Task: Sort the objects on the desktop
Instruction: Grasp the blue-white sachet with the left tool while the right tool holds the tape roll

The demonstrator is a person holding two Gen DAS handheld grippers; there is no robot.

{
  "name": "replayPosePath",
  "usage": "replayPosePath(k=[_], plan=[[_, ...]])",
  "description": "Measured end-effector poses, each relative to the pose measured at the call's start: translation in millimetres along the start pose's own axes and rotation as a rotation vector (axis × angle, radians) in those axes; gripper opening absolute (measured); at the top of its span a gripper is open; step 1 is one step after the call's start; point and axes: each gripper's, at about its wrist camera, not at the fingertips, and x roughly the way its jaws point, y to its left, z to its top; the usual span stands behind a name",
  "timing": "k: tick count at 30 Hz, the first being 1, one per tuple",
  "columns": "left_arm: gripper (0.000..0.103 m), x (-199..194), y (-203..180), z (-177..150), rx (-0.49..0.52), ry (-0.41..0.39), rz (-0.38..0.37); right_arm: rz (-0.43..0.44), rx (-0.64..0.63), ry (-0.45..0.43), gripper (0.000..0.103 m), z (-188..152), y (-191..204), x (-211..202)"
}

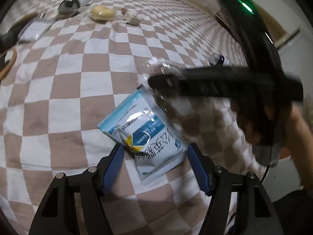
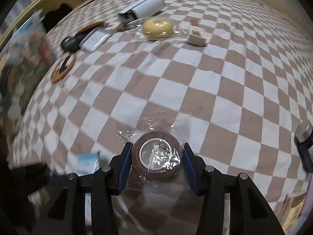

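Two overlapping blue-and-white sachets (image 1: 144,135) lie flat on the checkered cloth (image 1: 78,78). My left gripper (image 1: 155,152) is open and straddles their near end, one blue pad on each side, close to the edges. My right gripper (image 2: 156,154) is shut on a brown tape roll (image 2: 156,140) wrapped in clear film, a pad against each side, just above the cloth. In the left wrist view the right gripper's black finger (image 1: 215,87) crosses blurred over the sachets' far end. A sachet corner (image 2: 87,161) shows at the right wrist view's lower left.
At the far side lie a white cylindrical device (image 2: 144,6), a yellow round item in clear wrap (image 2: 157,28), a small beige box (image 2: 196,38), a clear card case (image 2: 95,39), a black round object (image 2: 69,44) and a wooden ring (image 2: 63,68). A silver-capped dark bottle (image 2: 304,141) lies right.
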Motion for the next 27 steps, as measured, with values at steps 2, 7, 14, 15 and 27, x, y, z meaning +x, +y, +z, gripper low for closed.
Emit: replayPosePath(k=[2, 7, 14, 15, 27], plan=[[0.066, 0.1, 0.6, 1.6, -0.002, 0.0, 0.001, -0.007, -0.048, 0.012, 0.05, -9.2, 3.7, -2.3], [0.066, -8.2, -6.7, -4.3, 0.064, -0.032, 0.045, -0.035, -0.154, 0.051, 0.05, -27.5, 19.9, -8.1], [0.066, -17.7, -3.6, -11.7, 0.128, -0.085, 0.063, 0.118, -0.105, 0.089, 0.05, -26.9, 29.0, -15.1], [0.067, -19.6, -1.9, -12.6, 0.125, -0.09, 0.062, 0.132, -0.098, 0.088, 0.05, -25.7, 30.1, -16.5], [0.074, -57.7, 16.0, -30.1, 0.096, -0.092, 0.018, 0.235, -0.147, 0.104, 0.051, -18.4, 68.2, -31.4]])
